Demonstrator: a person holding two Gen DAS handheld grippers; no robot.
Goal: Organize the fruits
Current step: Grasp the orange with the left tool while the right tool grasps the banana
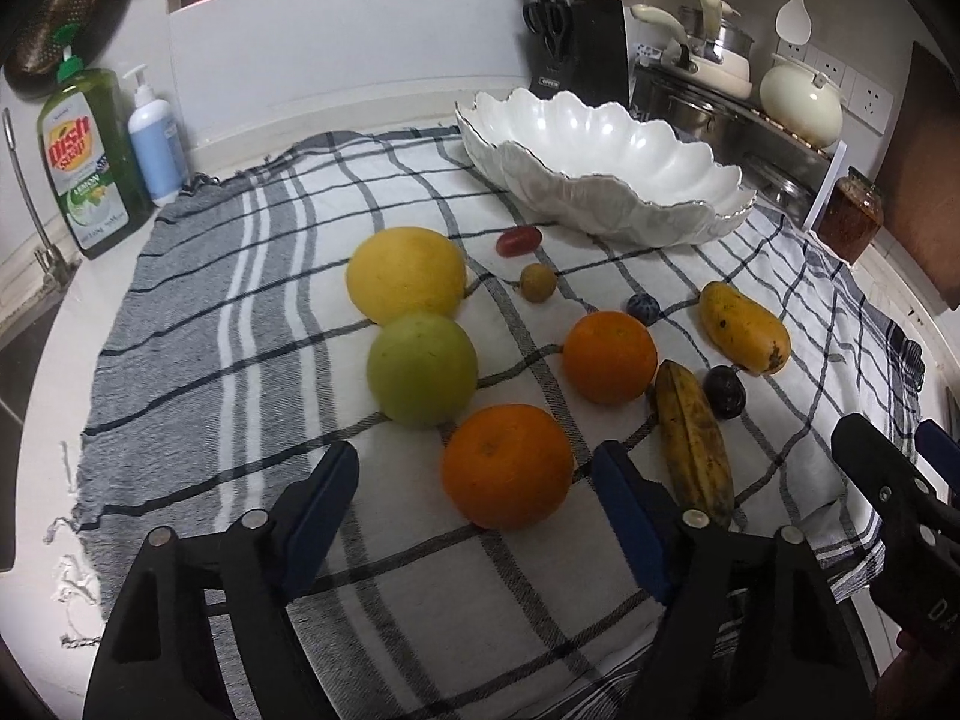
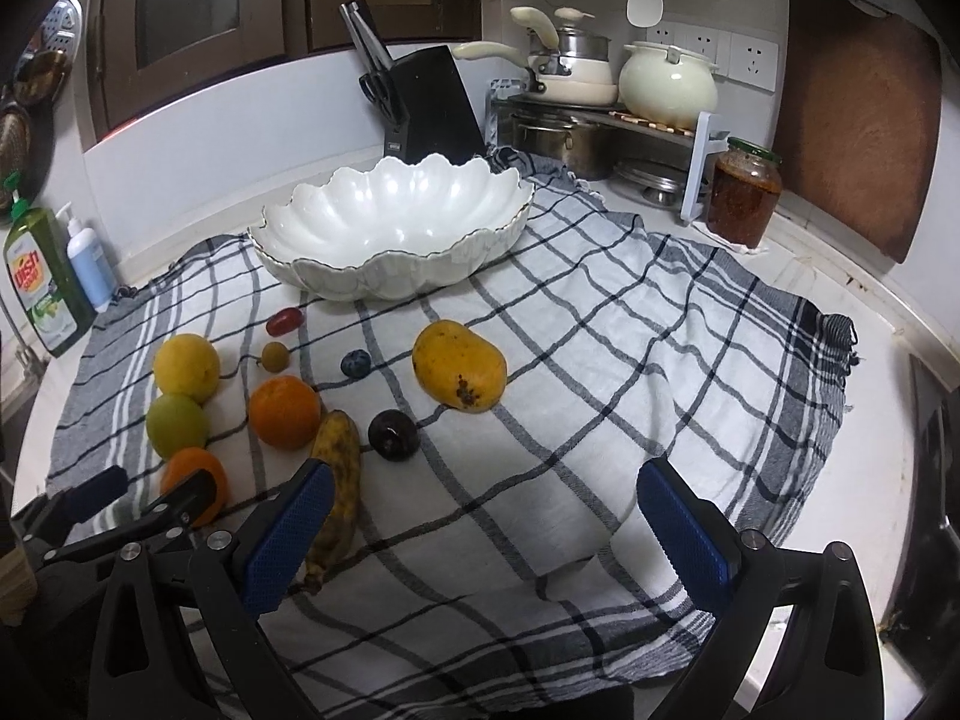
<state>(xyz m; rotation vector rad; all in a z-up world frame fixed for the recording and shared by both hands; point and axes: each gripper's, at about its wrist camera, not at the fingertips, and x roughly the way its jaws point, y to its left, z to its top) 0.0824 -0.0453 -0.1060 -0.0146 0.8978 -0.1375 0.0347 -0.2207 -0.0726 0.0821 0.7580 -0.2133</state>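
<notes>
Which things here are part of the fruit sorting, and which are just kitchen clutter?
Job: white bowl, mango, banana, two oranges, green apple, lemon, plum.

Clutter: dish soap, knife block, jar, pots.

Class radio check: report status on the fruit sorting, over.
Left gripper open, nearest orange between its fingers. Right gripper open, empty. White bowl empty; all fruit on the cloth. Nothing blocking.

The green bottle point(image 1: 84, 162) at the far left reads "Dish Soap" in red and white, with "Lemon" below on its label. Smaller print there, and the knife block's point(image 1: 591, 48) small badge, are too blurred to read.
</notes>
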